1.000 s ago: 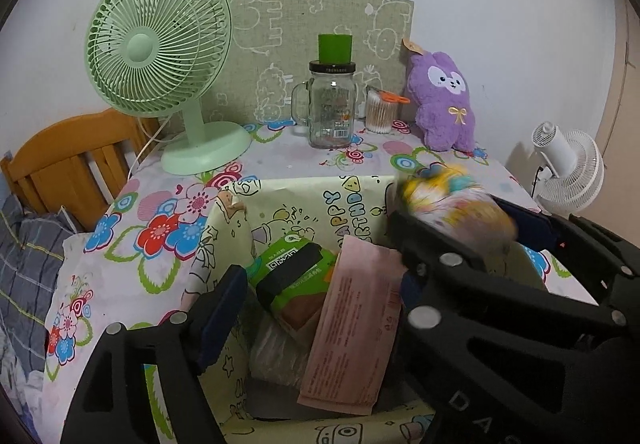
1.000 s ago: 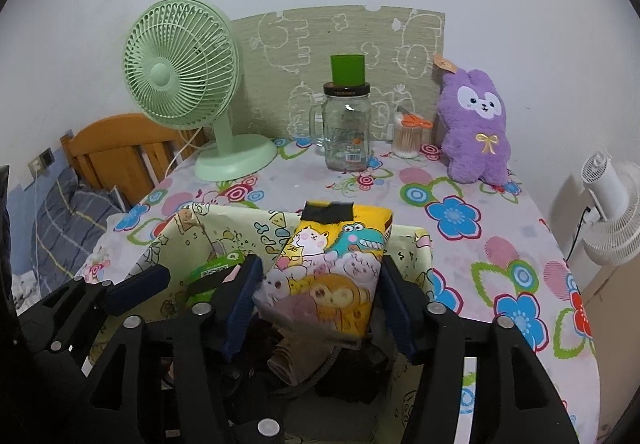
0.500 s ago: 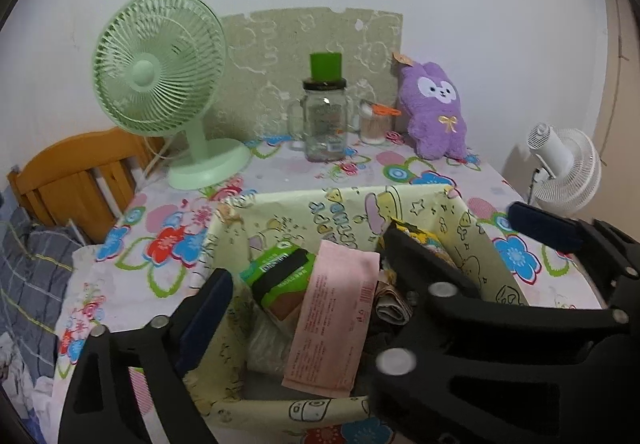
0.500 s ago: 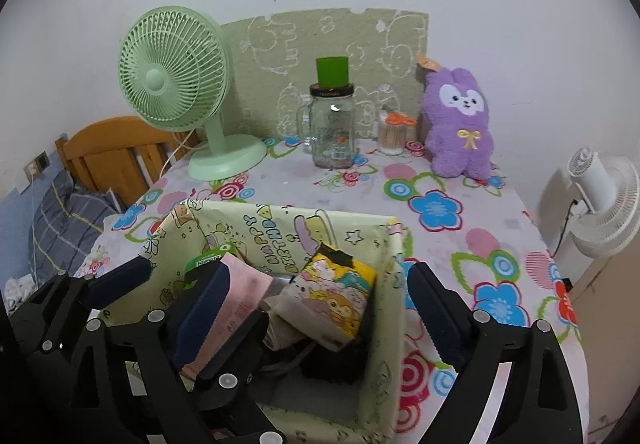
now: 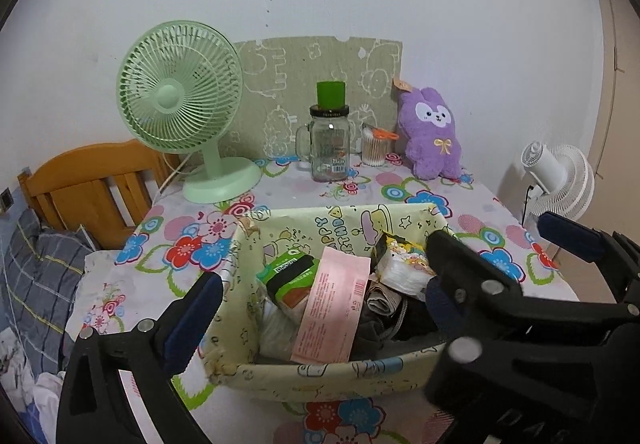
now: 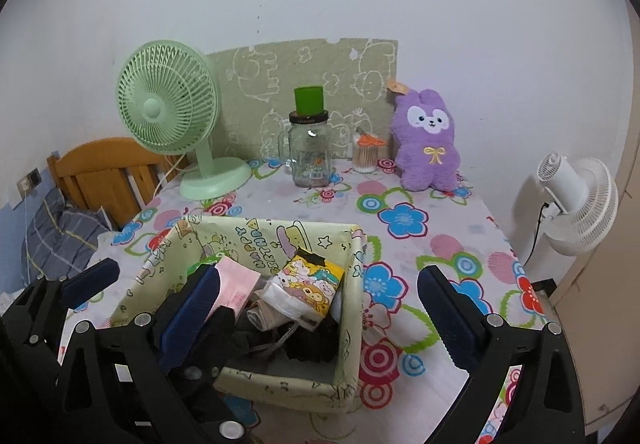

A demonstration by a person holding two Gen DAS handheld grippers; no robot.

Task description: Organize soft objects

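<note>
A cream cartoon-print box (image 5: 340, 368) (image 6: 280, 388) stands on the flowered tablecloth. In it lie a cartoon tissue pack (image 5: 404, 264) (image 6: 308, 284), a pink packet (image 5: 332, 308) (image 6: 236, 284), a green pack (image 5: 288, 276) and dark cloth (image 6: 308, 344). My left gripper (image 5: 320, 284) hovers above the box's near side, jaws opening, pressing on nothing. My right gripper (image 6: 318, 280) hangs just right of it, jaws also opening, clear of the tissue pack. Their inner fingers overlap in both views. A purple plush (image 5: 434, 135) (image 6: 426, 139) sits against the back wall.
At the back of the table stand a green fan (image 5: 180, 103), a glass jar with a green cup on it (image 5: 330, 147) and a tub of cotton swabs (image 5: 374, 151). A white fan (image 6: 576, 199) stands off the table's right edge. A wooden headboard (image 5: 92, 187) and plaid bedding lie to the left.
The right gripper let go of the cartoon tissue pack, which now lies in the box. Both grippers opened wider and drew back and up from the box.
</note>
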